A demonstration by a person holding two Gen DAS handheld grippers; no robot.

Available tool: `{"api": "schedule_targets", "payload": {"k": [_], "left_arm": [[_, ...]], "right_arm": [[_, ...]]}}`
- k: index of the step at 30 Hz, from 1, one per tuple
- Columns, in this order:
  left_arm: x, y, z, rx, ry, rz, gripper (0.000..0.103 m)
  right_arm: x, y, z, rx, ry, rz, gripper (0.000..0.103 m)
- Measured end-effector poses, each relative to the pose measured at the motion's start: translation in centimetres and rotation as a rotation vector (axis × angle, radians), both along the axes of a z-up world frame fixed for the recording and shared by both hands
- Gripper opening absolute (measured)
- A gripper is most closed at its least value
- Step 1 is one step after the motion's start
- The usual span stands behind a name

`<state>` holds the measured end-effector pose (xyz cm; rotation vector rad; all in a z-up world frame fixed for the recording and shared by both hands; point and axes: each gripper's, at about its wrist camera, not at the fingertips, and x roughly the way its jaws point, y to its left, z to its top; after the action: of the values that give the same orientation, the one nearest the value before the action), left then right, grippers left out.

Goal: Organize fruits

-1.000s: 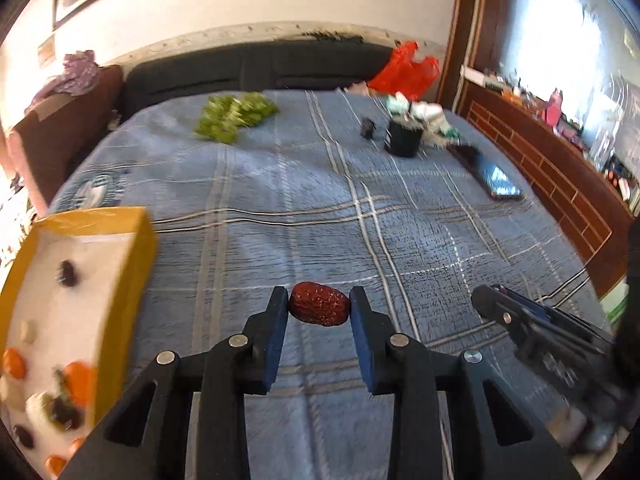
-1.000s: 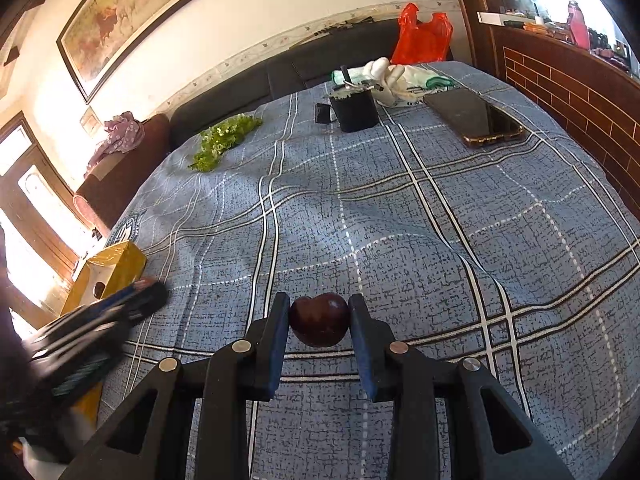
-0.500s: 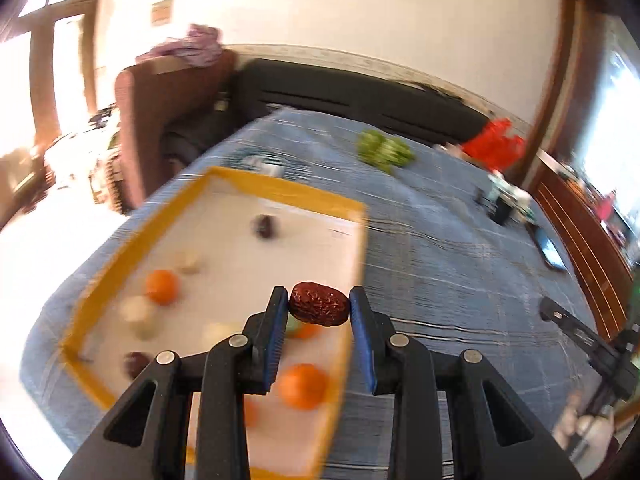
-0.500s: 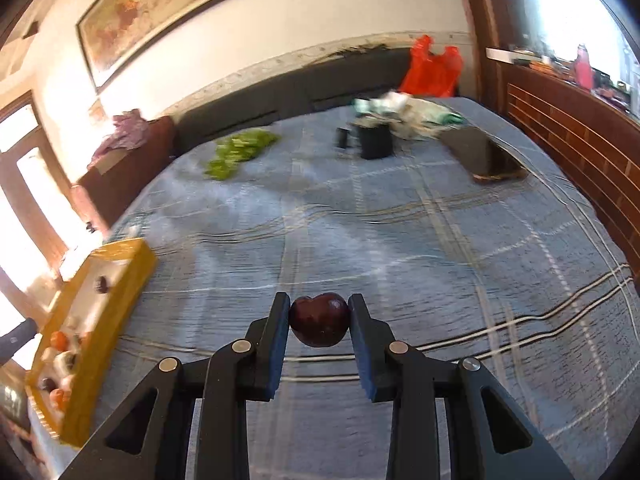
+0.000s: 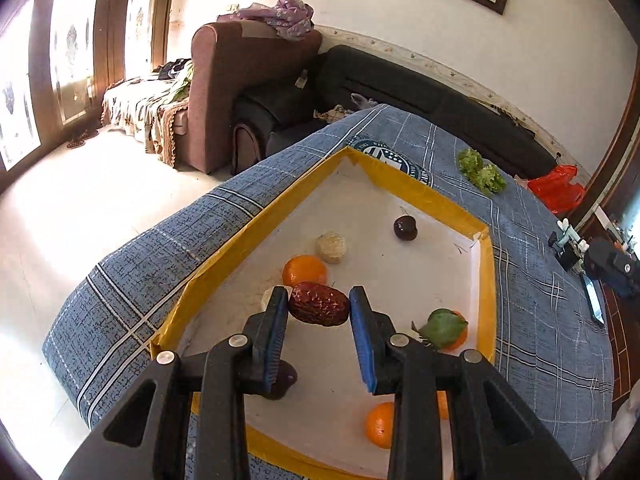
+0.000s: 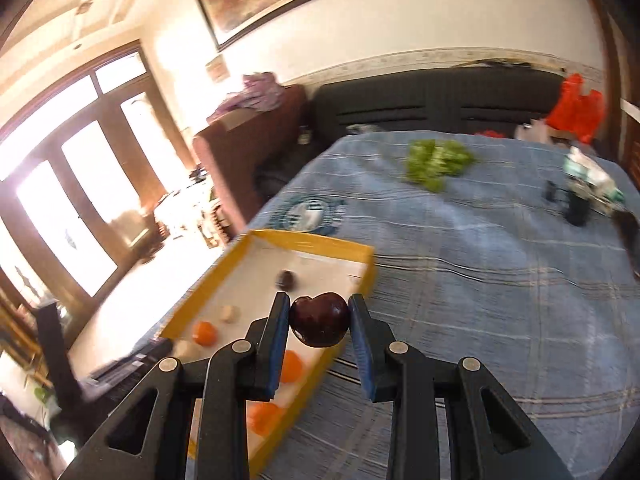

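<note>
Step in hand: delivery to tray (image 5: 436, 201).
Left gripper (image 5: 319, 312) clamped on date (image 5: 319, 309), held above tray floor, near orange (image 5: 305, 271).
Right gripper (image 6: 319, 319) clamped on cherry (image 6: 319, 319), over tray's near rim.
Next, likely: lower date onto bare floor, part jaws; then bring cherry inside rim.

Left gripper (image 5: 319, 310) clamps a wrinkled red date (image 5: 319, 309) above the yellow-rimmed tray (image 5: 424, 194). Below, an orange (image 5: 305, 270) sits near left, a dark cherry (image 5: 405, 227) farther back, a leafy orange (image 5: 446, 329) right.
</note>
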<state>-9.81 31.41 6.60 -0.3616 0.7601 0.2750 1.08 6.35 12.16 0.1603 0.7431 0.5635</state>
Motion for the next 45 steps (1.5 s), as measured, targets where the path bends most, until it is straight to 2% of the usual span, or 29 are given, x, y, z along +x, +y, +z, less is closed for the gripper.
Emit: {"api": "schedule_targets", "payload": {"k": [3, 7, 14, 16, 18, 20, 24, 27, 28, 30, 32, 35, 45], "left_arm": [[0.4, 0.6, -0.9, 0.001, 0.016, -0.002, 0.031], [1.2, 1.1, -2.1, 0.009, 0.034, -0.010, 0.031], [1.8, 0.4, -2.0, 0.054, 0.019, -0.019, 0.031], [1.7, 0.4, -2.0, 0.047, 0.012, -0.025, 0.036], [1.7, 0.4, -2.1, 0.026, 0.002, -0.030, 0.050], [1.3, 0.5, -1.8, 0.028, -0.006, -0.020, 0.058], [0.4, 0.6, -1.0, 0.024, -0.025, -0.008, 0.064], [-0.5, 0.1, -0.1, 0.053, -0.038, 0.009, 0.065], [-0.9, -0.3, 0.3, 0.079, -0.041, 0.023, 0.066], [-1.6, -1.0, 1.1, 0.134, -0.048, 0.053, 0.077], [-2.3, -2.1, 1.9, 0.203, -0.056, 0.089, 0.083], [-3.2, -3.9, 3.2, 0.269, -0.084, 0.097, 0.088], [-4.9, -9.7, 5.3, 0.332, -0.110, 0.020, 0.089]], "right_arm": [[0.9, 4.3, -0.9, -0.034, 0.029, 0.088, 0.033], [2.2, 9.0, -4.5, -0.098, 0.106, 0.169, 0.034], [4.4, 12.6, -9.3, -0.160, 0.213, 0.200, 0.034], [4.3, 13.2, -10.0, -0.183, 0.219, 0.205, 0.034], [4.4, 13.5, -10.3, -0.194, 0.222, 0.209, 0.034], [4.5, 13.6, -10.4, -0.193, 0.220, 0.204, 0.036], [4.3, 13.0, -9.6, -0.171, 0.207, 0.194, 0.050], [3.9, 12.1, -8.6, -0.154, 0.186, 0.184, 0.051], [3.5, 11.6, -8.2, -0.144, 0.180, 0.181, 0.051], [2.6, 10.4, -7.4, -0.129, 0.162, 0.169, 0.052], [1.7, 9.0, -6.8, -0.121, 0.141, 0.155, 0.055], [-0.1, 6.6, -6.2, -0.128, 0.098, 0.117, 0.058], [-4.4, -0.6, -4.9, -0.110, 0.029, 0.010, 0.063]]}}
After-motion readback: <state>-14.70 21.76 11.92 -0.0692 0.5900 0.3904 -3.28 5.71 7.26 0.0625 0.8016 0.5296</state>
